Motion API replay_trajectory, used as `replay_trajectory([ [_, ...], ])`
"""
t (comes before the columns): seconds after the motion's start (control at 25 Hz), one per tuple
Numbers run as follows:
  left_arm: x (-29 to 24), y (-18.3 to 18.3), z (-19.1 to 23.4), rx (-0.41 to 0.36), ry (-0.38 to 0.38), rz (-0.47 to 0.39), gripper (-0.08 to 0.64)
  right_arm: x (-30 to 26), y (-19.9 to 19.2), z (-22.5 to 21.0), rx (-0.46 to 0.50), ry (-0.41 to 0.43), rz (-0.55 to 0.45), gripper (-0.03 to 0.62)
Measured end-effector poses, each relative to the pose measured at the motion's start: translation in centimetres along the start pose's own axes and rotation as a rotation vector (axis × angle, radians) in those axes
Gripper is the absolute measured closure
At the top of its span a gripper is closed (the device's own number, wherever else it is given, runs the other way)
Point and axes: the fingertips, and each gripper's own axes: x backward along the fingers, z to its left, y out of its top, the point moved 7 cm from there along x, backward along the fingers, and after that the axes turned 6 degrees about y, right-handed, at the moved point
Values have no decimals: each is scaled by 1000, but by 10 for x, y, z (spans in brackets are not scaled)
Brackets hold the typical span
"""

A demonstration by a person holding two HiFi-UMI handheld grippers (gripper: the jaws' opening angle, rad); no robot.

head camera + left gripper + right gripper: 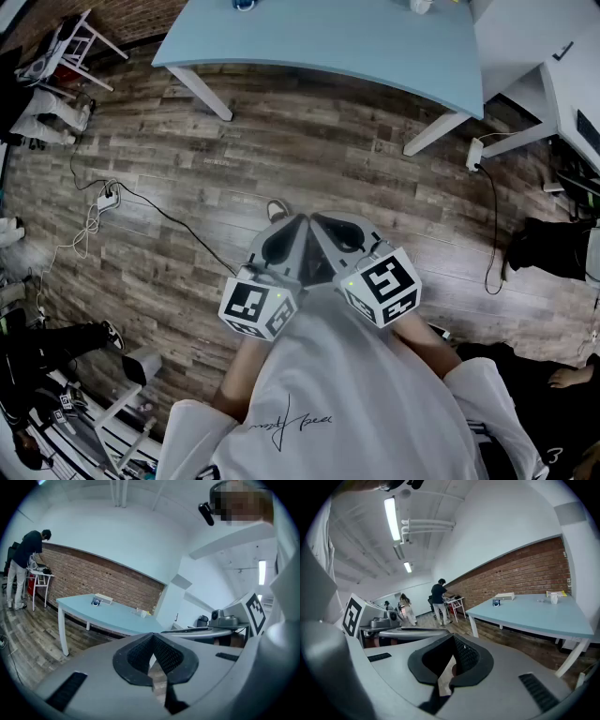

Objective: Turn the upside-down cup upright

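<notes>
A small white cup (pixel 553 597) stands far off on the light blue table (pixel 534 613); it is too small to tell which way up it is. In the head view the cup (pixel 420 5) is cut off by the top edge, and the table (pixel 356 42) lies well ahead of me. My left gripper (pixel 298 223) and right gripper (pixel 317 223) are held close to my chest over the wooden floor, with their tips touching each other. The left gripper (pixel 153 634) and the right gripper (pixel 453 637) are both shut with nothing in them.
A white box (pixel 505 596) and a small blue thing (pixel 496 602) also sit on the table. A power strip with cables (pixel 105 199) lies on the floor at left. A white desk (pixel 562 84) stands at right. People (pixel 439 599) stand by a white rack further off.
</notes>
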Motion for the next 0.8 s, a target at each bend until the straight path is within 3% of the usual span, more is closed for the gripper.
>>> replay_trajectory([
  [0.36, -27, 18, 38, 55, 10, 26, 551, -41, 18, -22, -5, -5, 22, 572],
  [0.8, -63, 46, 94, 102, 48, 50, 551, -100, 43, -54, -83, 33, 39, 572],
])
